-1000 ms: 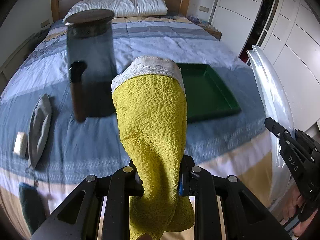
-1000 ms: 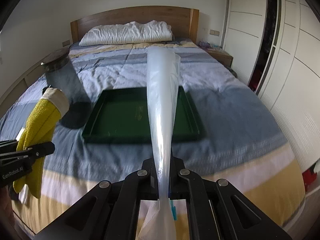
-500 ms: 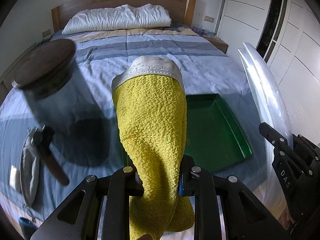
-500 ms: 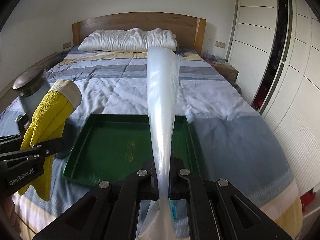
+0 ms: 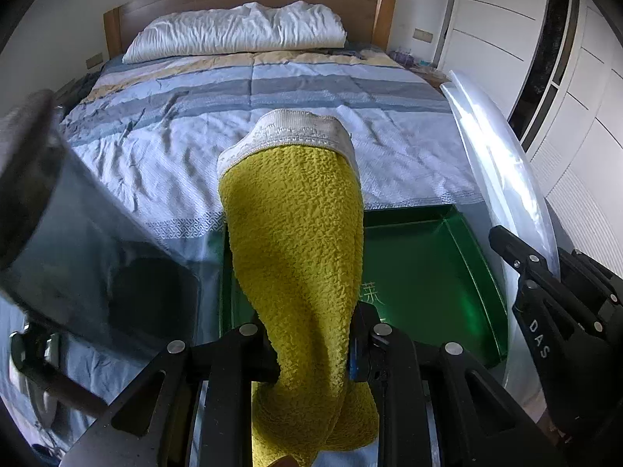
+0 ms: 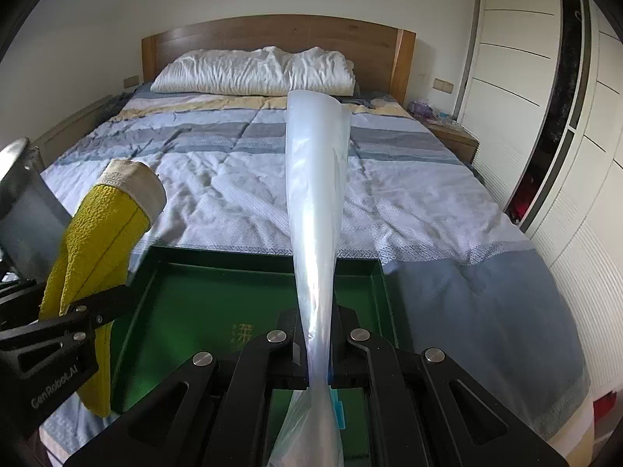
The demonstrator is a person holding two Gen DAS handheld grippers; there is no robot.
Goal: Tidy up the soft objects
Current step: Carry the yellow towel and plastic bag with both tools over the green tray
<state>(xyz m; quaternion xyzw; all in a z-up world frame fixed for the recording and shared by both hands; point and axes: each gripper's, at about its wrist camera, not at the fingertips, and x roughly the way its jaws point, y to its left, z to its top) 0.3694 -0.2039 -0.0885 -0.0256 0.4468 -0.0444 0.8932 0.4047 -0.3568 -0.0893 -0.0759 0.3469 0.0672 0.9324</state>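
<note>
Yellow towel (image 5: 296, 241) clamped in left gripper (image 5: 311, 344), above green tray (image 5: 428, 272)

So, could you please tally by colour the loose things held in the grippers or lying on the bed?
Yellow: 1, towel
Clear: 1, plastic bag
Green: 1, tray
White: 1, pillow
Dark grey: 1, jar
Total: 5
</note>
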